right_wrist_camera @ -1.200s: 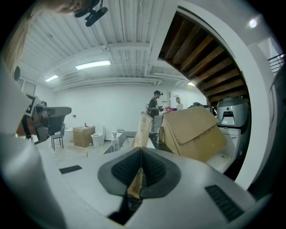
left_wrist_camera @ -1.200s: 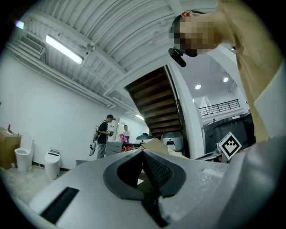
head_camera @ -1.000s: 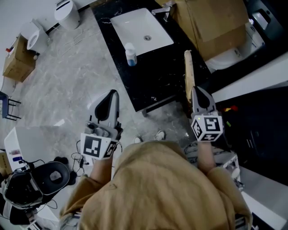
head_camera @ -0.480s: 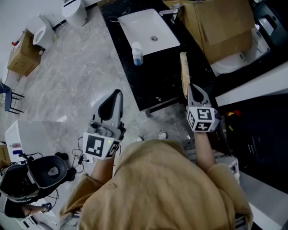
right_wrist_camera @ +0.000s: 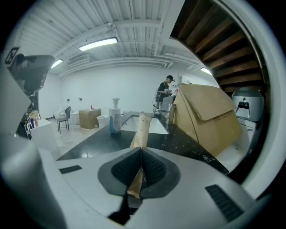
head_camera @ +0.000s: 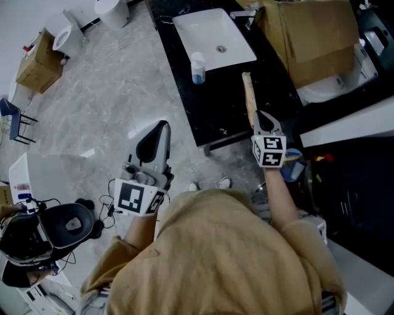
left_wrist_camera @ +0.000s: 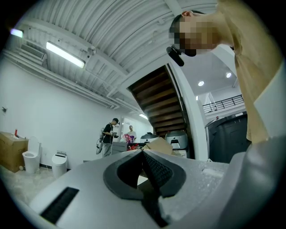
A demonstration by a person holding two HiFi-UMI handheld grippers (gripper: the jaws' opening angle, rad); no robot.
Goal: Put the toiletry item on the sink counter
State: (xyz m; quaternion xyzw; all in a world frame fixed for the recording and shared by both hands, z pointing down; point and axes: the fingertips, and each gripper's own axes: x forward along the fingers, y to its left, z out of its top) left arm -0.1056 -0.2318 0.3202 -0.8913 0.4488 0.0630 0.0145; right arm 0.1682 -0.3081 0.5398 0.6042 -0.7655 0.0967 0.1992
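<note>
The toiletry item is a long, flat tan tube [head_camera: 248, 93]. My right gripper [head_camera: 263, 118] is shut on its near end. The tube [right_wrist_camera: 142, 125] sticks out forward over the black sink counter [head_camera: 215, 107] and points toward the white basin [head_camera: 212, 38]. In the right gripper view the pads [right_wrist_camera: 152, 167] pinch the tube's flat tail. My left gripper [head_camera: 161, 127] hangs over the marble floor, left of the counter. Its jaws [left_wrist_camera: 144, 154] are shut with nothing between them.
A white and blue pump bottle [head_camera: 197, 67] stands on the counter by the basin's near left corner. A large cardboard box [head_camera: 317, 34] leans at the counter's right. Toilets [head_camera: 114, 7] and a smaller box [head_camera: 37, 58] stand on the floor at far left.
My right gripper has carried the tube to the left, further over the counter and closer to the pump bottle. The left gripper has hardly moved.
</note>
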